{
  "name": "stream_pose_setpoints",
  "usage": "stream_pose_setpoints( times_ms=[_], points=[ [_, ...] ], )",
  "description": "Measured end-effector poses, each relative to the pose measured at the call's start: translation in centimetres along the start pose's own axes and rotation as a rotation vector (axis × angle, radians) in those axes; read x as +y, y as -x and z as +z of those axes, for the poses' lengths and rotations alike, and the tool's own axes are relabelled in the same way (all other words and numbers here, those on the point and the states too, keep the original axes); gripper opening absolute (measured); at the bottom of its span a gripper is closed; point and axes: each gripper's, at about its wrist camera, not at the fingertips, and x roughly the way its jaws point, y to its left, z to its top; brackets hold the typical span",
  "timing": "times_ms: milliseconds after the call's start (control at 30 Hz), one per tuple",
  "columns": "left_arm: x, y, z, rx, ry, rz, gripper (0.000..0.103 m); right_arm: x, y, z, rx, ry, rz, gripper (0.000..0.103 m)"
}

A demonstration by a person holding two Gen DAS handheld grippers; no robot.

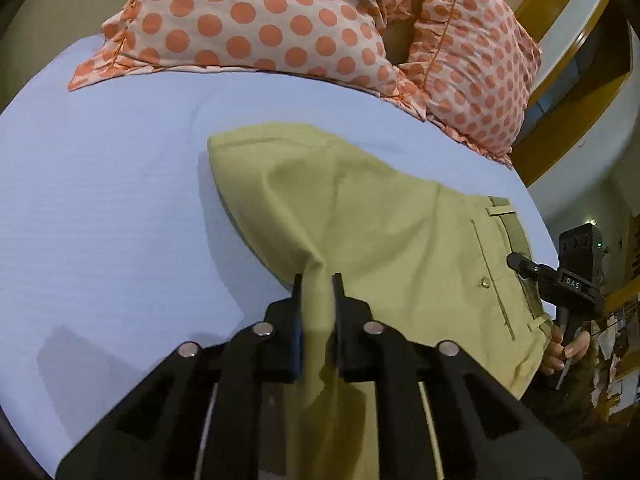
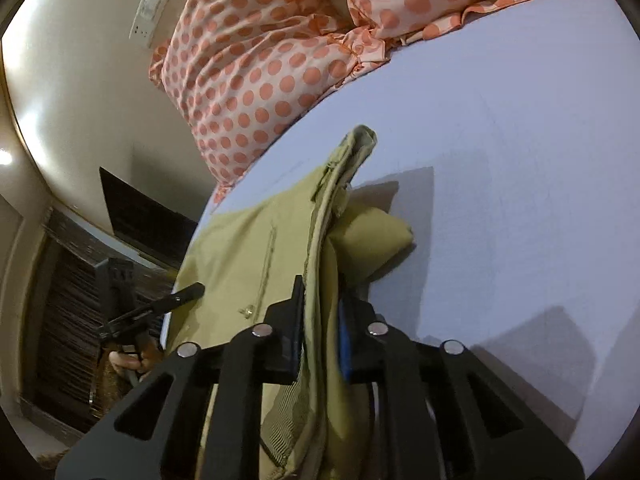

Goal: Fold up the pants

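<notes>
Both claws pinch the khaki pants (image 1: 360, 216) on the bed (image 1: 100, 200). The left claw (image 1: 317, 280) grips bunched fabric. The right claw (image 2: 320, 284) clamps the waistband.

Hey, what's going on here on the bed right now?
A person is folding a pair of khaki-green cotton pants on a pale blue bedsheet, with a handheld black two-finger gripper in each hand. The left gripper is shut on a bunched fold of the fabric. The right gripper is clamped on the waistband edge. The pants are already doubled over and partly lifted off the sheet. Two orange polka-dot pillows lie at the head of the bed.
</notes>
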Motion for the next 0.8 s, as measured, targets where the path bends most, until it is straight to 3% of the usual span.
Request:
stream_pose_setpoints(
  times_ms=[100,267,333,367,400,467,533,567,600,667,733,800],
  points=[
    [-1.1,0.1,1.9,-0.037,-0.044,0.047,0.007,1.9,0.5,2.4,-0.035,0.055,-0.009,0.011],
    [-3.2,-0.6,7.0,-0.194,-0.075,0.152,0.007,4.5,0.3,7.7,-0.169,0.132,-0.109,0.010],
    [-3.8,-3.5,8.5,-0.160,-0.088,0.304,0.012,4.1,-0.8,8.8,-0.197,0.127,-0.219,0.011],
    [-3.8,-4.8,8.8,-0.114,-0.088,0.369,0.020,3.5,-2.0,9.3,-0.167,0.136,-0.324,0.017],
    [-3.8,-5.8,8.7,-0.077,-0.088,0.410,0.028,2.9,-2.9,9.4,-0.130,0.138,-0.411,0.025],
    [-3.9,-5.1,7.6,-0.097,-0.097,0.434,0.033,2.0,-3.0,8.8,-0.091,0.134,-0.558,0.028],
    [-4.0,-3.0,6.1,-0.148,-0.123,0.460,0.043,2.4,-0.5,7.9,-0.183,0.136,-0.533,0.037],
    [-4.0,-1.9,5.4,-0.166,-0.124,0.440,0.045,2.8,0.3,7.5,-0.208,0.138,-0.494,0.048],
    [-4.2,-0.6,4.8,-0.182,-0.122,0.363,0.047,3.4,1.0,7.0,-0.217,0.148,-0.425,0.055],
    [-4.7,0.6,4.0,-0.176,-0.116,0.227,0.053,4.5,0.7,6.2,-0.174,0.179,-0.344,0.059],
    [-5.9,0.1,3.1,-0.125,-0.122,0.102,0.062,5.1,-0.9,5.4,-0.105,0.194,-0.324,0.066],
    [-6.5,-1.9,2.6,-0.054,-0.112,0.071,0.065,5.0,-2.7,5.3,-0.049,0.176,-0.353,0.081]
  ],
)
